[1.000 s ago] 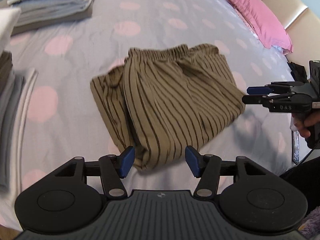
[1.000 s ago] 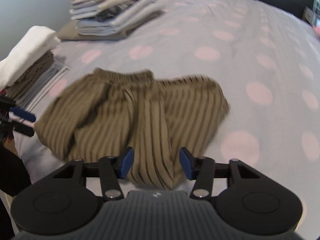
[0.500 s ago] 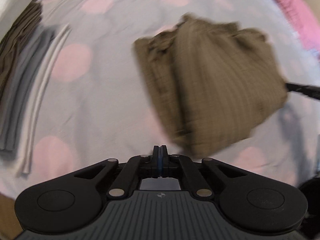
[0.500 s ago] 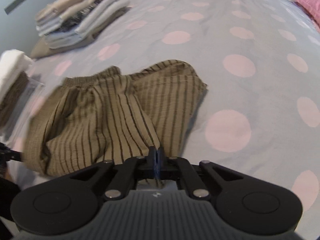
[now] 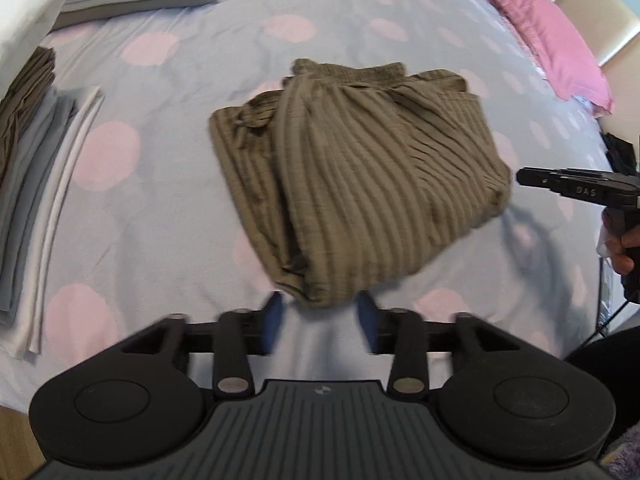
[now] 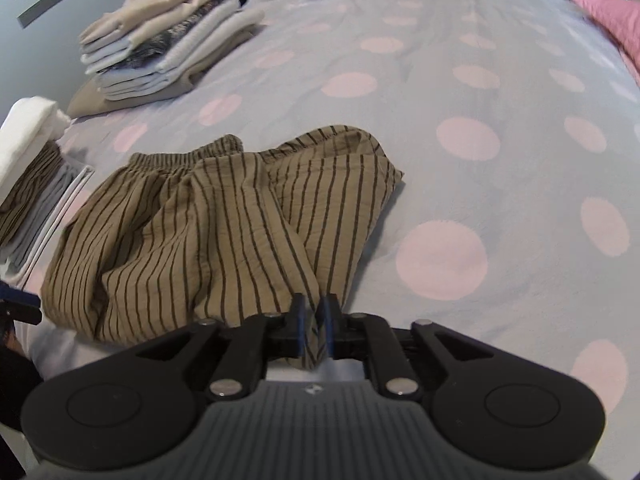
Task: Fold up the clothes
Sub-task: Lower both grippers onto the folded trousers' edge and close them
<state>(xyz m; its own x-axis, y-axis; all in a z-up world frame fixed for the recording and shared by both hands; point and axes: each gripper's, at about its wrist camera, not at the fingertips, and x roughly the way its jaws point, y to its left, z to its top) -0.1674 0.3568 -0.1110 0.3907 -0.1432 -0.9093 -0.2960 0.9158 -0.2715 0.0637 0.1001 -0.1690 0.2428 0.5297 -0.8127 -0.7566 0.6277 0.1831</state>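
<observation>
a folded pair of olive-brown striped trousers (image 5: 356,176) is laid on the bed (image 5: 180,208), whose lilac sheet is dotted with pale pink circles. the elastic waistband is turned toward the far side, and the folded legs are bunched toward the near edge.

the left gripper (image 5: 318,322) is held just in front of the near corner of the trousers. its blue-padded fingers (image 5: 272,312) are seen well apart and are opening; they appear blurred. the corner of the cloth lies just beyond the gap between them, and it is not pressed by either pad.

the right gripper (image 6: 314,330) is placed at the other near corner of the trousers (image 6: 224,232). its fingers (image 6: 298,322) are close together with a fold of the striped cloth caught between them; the jaws are opening, yet the fabric is still touched by both pads. in the left wrist view the right gripper (image 5: 524,178) is seen from the side, just beside the right edge of the trousers, and a hand (image 5: 620,246) is wrapped around its handle.

a stack of folded clothes (image 6: 168,44) is set at the far left of the bed. a second pile (image 6: 36,196), topped by white cloth, is placed nearer on the left. a pink pillow (image 5: 548,36) is laid at the far right.
</observation>
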